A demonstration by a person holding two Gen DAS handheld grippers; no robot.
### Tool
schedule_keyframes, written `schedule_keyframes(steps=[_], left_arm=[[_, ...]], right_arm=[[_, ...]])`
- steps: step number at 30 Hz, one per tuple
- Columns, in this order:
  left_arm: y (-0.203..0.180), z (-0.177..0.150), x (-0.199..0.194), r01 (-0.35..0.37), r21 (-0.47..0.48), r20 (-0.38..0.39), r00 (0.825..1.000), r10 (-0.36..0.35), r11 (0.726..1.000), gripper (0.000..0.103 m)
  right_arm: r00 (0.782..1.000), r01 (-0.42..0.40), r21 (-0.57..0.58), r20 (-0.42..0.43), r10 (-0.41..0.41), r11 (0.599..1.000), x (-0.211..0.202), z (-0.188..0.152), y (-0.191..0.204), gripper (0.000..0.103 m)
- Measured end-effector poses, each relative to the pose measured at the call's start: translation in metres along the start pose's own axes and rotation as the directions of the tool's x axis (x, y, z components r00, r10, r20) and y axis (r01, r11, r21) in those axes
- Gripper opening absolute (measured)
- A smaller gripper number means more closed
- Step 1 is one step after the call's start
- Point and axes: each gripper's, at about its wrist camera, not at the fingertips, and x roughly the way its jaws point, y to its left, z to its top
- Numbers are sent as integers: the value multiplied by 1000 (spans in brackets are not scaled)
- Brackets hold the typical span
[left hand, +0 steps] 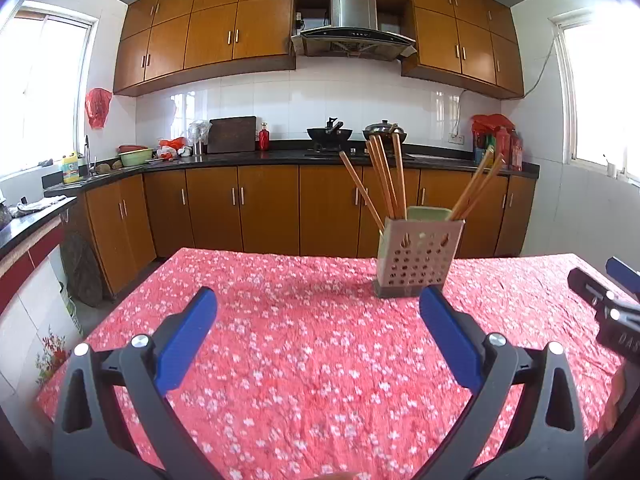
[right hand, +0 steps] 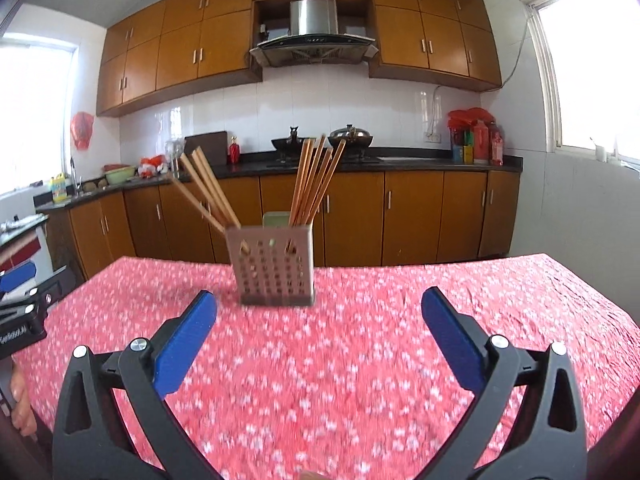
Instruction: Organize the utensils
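Standing on counter (left hand: 280, 360): holder (left hand: 416, 256), upright, chopsticks (left hand: 384, 176) inside
Left hand-held gripper (left hand: 318, 308): jaws wide apart, empty
Right hand-held gripper (right hand: 319, 308): jaws wide apart, empty

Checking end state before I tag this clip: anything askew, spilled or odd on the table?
Nothing spilled or damaged. The chopsticks all stand in the perforated holder, which sits upright on the floral tablecloth. They fan out in two loose bunches rather than standing straight. Both grippers are open and empty.

Blurred tablecloth (right hand: 320, 380); holder (right hand: 276, 272) interior hidden.
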Motion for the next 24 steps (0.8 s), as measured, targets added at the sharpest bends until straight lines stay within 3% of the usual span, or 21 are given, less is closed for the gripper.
schedule_keyframes(steps=[11,24], left_arm=[[-15,-32,-13,0,46,10,1000,0,999,99],[-13,-52,-7,1,22,-42,999,0,1000,99]], right_arm=[[998,23,28,-57,-21,999,-8,-37,-4,101],[997,42,12,-73,-41,999,-12,-45,-5,101]])
